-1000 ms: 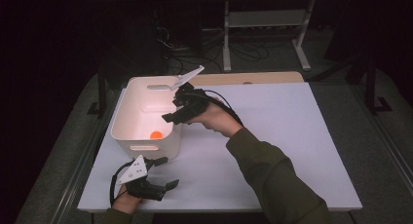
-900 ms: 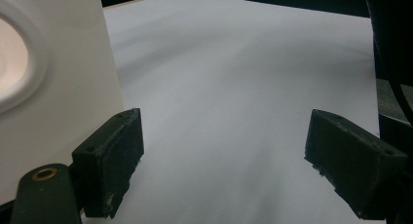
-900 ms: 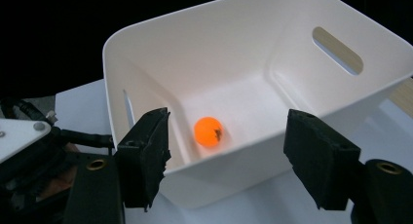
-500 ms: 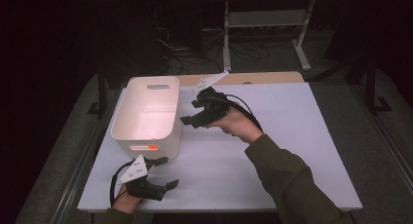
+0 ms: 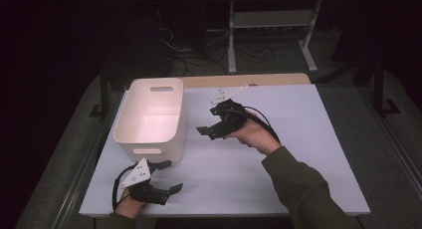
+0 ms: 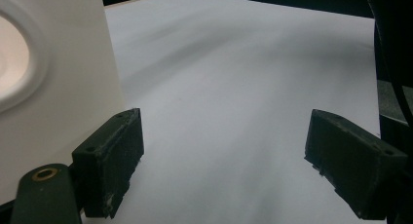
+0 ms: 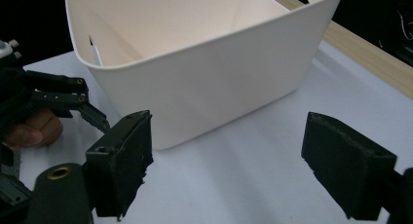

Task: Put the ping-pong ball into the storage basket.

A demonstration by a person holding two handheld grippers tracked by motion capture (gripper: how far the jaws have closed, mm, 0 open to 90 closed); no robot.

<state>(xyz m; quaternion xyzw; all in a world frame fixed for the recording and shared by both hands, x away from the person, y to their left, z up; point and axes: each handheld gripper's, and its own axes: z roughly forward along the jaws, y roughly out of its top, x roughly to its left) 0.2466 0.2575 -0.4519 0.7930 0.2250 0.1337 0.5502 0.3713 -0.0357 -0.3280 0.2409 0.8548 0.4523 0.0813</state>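
While the white bin (image 5: 152,117) is standing on the left half of the white table (image 5: 308,139), nearer the far edge than the near one, its long side is running from near to far and a slot handle is showing in its far wall; in the right gripper view the bin (image 7: 204,63) is rising just beyond the jaws, its pale inside facing the camera and what lies at the bottom staying hidden. The right gripper (image 5: 211,129) is hanging just to the right of the bin, apart from its wall, pointing left toward it; its jaws have just been opening and are now standing well apart with nothing between them, only bare table showing in the gap (image 7: 226,170). The right hand (image 5: 251,134) is gripping it from the right, a dark green sleeve (image 5: 303,189) trailing toward the near edge. The left gripper (image 5: 169,181) is lying low at the near left of the table, just in front of the bin's near wall; its jaws are also standing wide apart and holding nothing, the bin's wall (image 6: 58,87) sitting close beside one of them (image 6: 221,160).
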